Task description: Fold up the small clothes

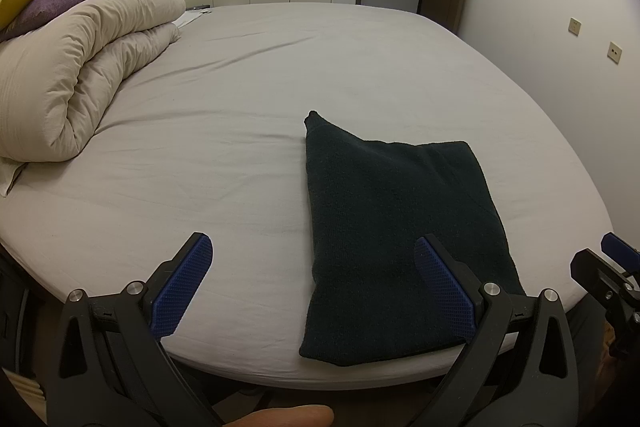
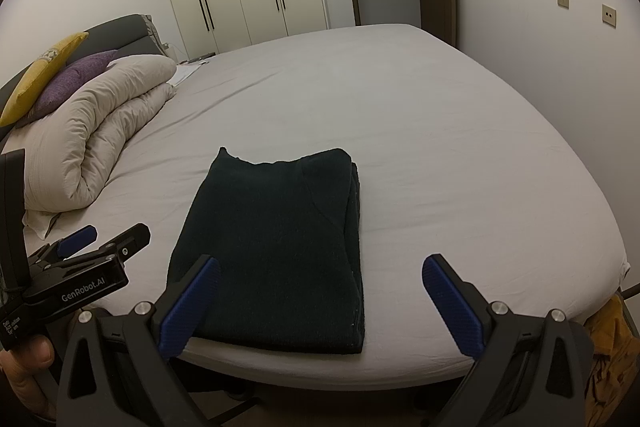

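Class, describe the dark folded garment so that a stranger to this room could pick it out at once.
Start at the large bed with the pale grey sheet; rolled beige duvet and purple and yellow cushions lie at its headboard end. At the near edge lies the dark green-black knitted garment, folded into a flat rectangle. It is the only dark, flat item on the sheet.

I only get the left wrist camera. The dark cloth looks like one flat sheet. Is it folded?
Observer: Yes. In the right wrist view the dark garment shows stacked layers along its right edge.
Operator: Is anything past the bed corner on the right?
Observer: A crumpled yellow-brown cloth sits below the bed edge there.
Operator: What does my own gripper look like from outside?
Observer: The left gripper carries white lettering on its black body; the right gripper is open over the garment.
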The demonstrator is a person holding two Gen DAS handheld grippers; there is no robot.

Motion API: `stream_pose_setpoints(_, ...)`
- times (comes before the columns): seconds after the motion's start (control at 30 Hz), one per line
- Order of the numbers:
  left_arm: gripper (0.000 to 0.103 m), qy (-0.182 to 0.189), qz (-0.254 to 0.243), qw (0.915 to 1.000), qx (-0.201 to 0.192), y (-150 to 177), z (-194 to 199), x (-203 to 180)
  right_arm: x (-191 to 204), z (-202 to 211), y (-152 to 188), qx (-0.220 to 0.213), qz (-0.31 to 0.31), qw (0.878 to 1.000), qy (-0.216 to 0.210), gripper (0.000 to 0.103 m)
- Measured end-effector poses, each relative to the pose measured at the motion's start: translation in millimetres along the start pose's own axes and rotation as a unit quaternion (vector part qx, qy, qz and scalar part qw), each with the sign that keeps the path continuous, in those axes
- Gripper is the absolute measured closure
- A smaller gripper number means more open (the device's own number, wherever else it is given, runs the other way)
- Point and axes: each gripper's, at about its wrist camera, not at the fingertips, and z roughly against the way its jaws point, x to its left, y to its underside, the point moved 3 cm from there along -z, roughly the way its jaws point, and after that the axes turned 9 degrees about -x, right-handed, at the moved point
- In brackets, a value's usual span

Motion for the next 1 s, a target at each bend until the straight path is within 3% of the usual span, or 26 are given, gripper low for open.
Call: stream_pose_setpoints(1.0,0.0,0.002,-0.003,1.0,0.004,-0.9,-1.1,3.4,-0.1,0.3,0.9,0.001,-0.002,1.0,-0.001,0.0)
